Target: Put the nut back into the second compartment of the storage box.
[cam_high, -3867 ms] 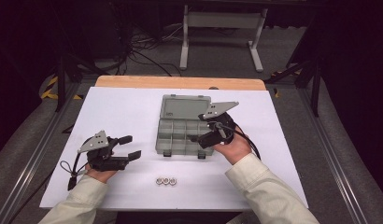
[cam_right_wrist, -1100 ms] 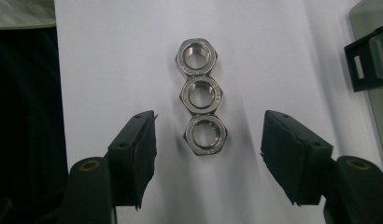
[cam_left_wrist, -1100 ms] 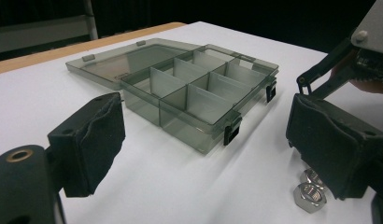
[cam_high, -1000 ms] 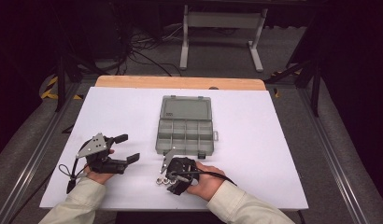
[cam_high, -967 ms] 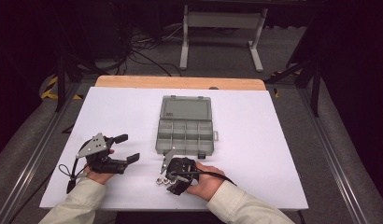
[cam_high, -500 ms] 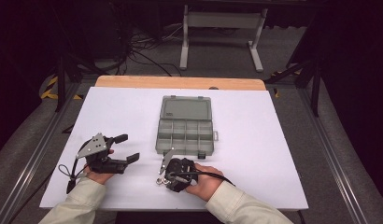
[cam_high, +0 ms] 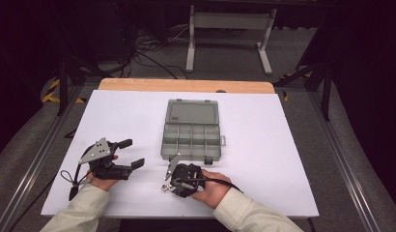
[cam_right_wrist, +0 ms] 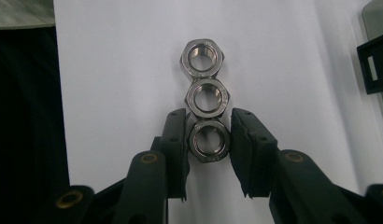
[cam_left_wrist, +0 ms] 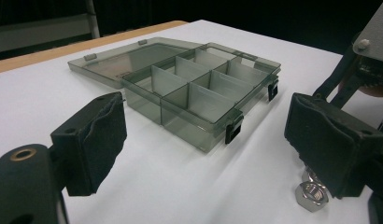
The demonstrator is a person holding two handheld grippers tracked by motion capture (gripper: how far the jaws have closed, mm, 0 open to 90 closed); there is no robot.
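**Nuts in a row near the front edge, right jaws closing round the nearest one**

Nuts are the business here, but the biggest thing first: the white tabletop (cam_high: 263, 145), with a strip of bare wood along its far edge. Around its middle sits a smoky clear organizer box (cam_high: 192, 130), lid thrown open flat toward the far edge, its divided compartments facing the person.

Toward the front left corner, the left gripper (cam_high: 127, 153) is held just above the tabletop, its jaws spread wide with nothing between them, pointing toward the box.

Near the front edge, just in front of the box, the right gripper (cam_right_wrist: 208, 142) points down at three steel hex nuts lying flat in a touching row. Its jaws have just been closing and now bracket the nearest nut (cam_right_wrist: 209, 141); the pads stand right against its sides, though I cannot tell whether they press it. The middle nut (cam_right_wrist: 207, 98) and the far nut (cam_right_wrist: 202, 57) lie beyond the fingertips, free of the gripper.
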